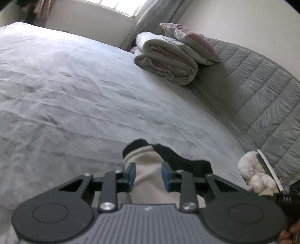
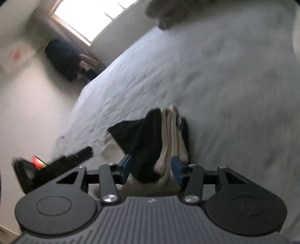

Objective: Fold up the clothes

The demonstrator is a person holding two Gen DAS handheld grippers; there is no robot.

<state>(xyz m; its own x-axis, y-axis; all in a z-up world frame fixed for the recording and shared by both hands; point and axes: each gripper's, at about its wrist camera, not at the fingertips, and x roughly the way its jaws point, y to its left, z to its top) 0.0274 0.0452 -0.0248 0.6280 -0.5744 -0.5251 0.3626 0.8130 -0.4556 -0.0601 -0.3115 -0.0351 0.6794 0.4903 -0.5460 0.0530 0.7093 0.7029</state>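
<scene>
A: Garment first. Where does it sit?

B: Garment (image 1: 148,169), cream with black parts, lies on the bed (image 1: 75,93) at the near edge, directly ahead of both tools. In the right wrist view it (image 2: 168,135) shows as a stack of cream folds with black cloth draped over its left side. That view is blurred.

A: Left gripper?

B: Left gripper (image 1: 148,175) is partly open. The cream cloth runs through the gap between the blue pads (image 1: 131,173). Neither pad visibly presses on it; I cannot tell if there is contact underneath.

A: Right gripper?

B: Right gripper (image 2: 151,169) is also partly open, gap somewhat wider. Cream folds and black cloth both lie between its fingers (image 2: 177,168). Pads stand apart from each other, no clamping visible.

A: Surroundings, left view.

B: Grey wrinkled sheet over the bed. At the far right corner, a rolled duvet (image 1: 165,62) with a pillow (image 1: 189,42) on top. A quilted headboard (image 1: 262,93) curves along the right side. Near it, at the bed edge, a fluffy white toy (image 1: 253,172).

A: Right view?

B: Window (image 2: 90,16) top left, bright. Dark pile (image 2: 65,60) in the corner under it, too blurred to identify. At lower left, the other tool (image 2: 56,169) with a red light on it.
</scene>
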